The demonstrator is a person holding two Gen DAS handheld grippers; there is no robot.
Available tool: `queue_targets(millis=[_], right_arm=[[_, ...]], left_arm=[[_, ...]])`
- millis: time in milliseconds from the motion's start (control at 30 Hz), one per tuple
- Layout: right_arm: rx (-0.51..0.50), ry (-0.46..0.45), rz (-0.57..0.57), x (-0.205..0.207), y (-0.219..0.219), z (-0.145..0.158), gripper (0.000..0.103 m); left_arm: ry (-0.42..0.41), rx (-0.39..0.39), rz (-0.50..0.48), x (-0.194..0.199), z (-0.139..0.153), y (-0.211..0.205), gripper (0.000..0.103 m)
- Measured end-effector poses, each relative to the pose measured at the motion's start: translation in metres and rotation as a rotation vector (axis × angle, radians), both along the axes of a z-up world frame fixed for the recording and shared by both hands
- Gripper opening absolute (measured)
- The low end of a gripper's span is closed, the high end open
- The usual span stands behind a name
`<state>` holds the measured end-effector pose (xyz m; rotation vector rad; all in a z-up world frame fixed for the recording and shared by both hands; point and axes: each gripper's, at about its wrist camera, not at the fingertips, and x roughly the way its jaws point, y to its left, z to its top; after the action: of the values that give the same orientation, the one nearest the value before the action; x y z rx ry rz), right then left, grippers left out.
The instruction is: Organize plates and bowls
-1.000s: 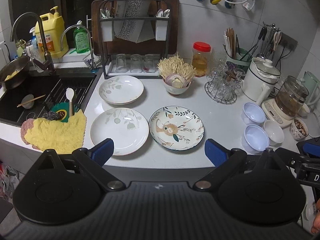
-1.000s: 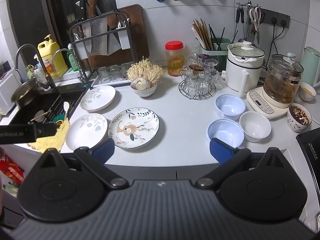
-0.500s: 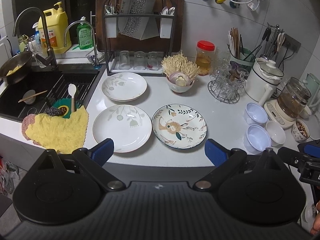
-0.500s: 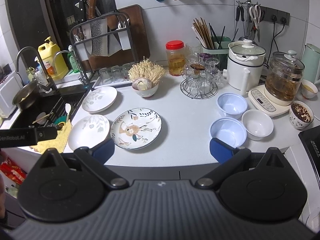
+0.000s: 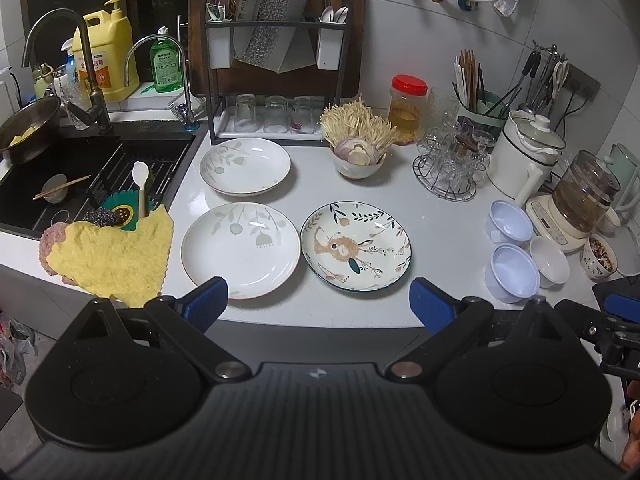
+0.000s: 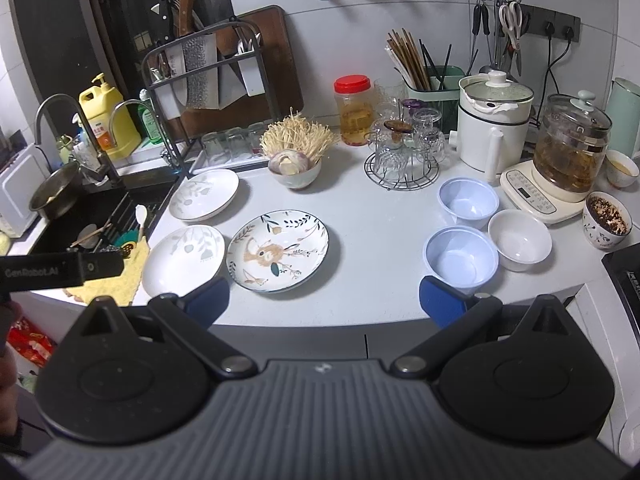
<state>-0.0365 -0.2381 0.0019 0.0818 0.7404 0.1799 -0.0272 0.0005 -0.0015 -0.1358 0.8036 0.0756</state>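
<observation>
Three plates sit untouched on the tabletop: two white ones at ten and eleven o'clock, point(image 5: 240, 250) and point(image 5: 245, 165), and the patterned plate point(image 5: 356, 246) dead ahead. Over the last second we've only eased both views in and slightly up, so the dishes look nearer, yet nothing has shifted. Our left gripper point(image 5: 318, 304) hangs wide open and empty at the tabletop's edge. Our right gripper point(image 6: 324, 300) is spread just as wide, empty too, with three bowls at one o'clock, nearest point(image 6: 460, 256). We reckon stacking hasn't started.
</observation>
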Motion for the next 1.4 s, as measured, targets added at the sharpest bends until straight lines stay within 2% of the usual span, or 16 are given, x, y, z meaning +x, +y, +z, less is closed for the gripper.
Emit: queue_targets(millis=[367,500,633,933,1200,1400], right_arm=[[0.014,0.008,0.018,-0.004,-0.003,-0.004,0.103],[0.036,0.012,0.038,-0.006,-0.007,-0.006,0.103],[0.033,0.002,0.047,-0.009,-0.012,-0.007,0.103],[0.029,-0.026,0.035,-0.007,-0.035,-0.013,0.103],[0.045,-0.032,0.07,-0.007,-0.043,-0.019,0.103],[0.062,-0.028,0.086,-0.008,-0.044,-0.026,0.103]], left_arm=[[0.021,-0.014,0.022,-0.004,-0.008,-0.004,0.099],[0.021,0.013,0.019,-0.003,-0.01,-0.01,0.099],[0.031,-0.019,0.035,-0.002,-0.013,-0.015,0.099],[0.027,-0.01,0.056,-0.002,-0.016,-0.035,0.099],[0.071,-0.048,0.078,-0.006,-0.028,-0.055,0.099],[0.075,-0.031,0.103,-0.013,-0.036,-0.054,0.099]])
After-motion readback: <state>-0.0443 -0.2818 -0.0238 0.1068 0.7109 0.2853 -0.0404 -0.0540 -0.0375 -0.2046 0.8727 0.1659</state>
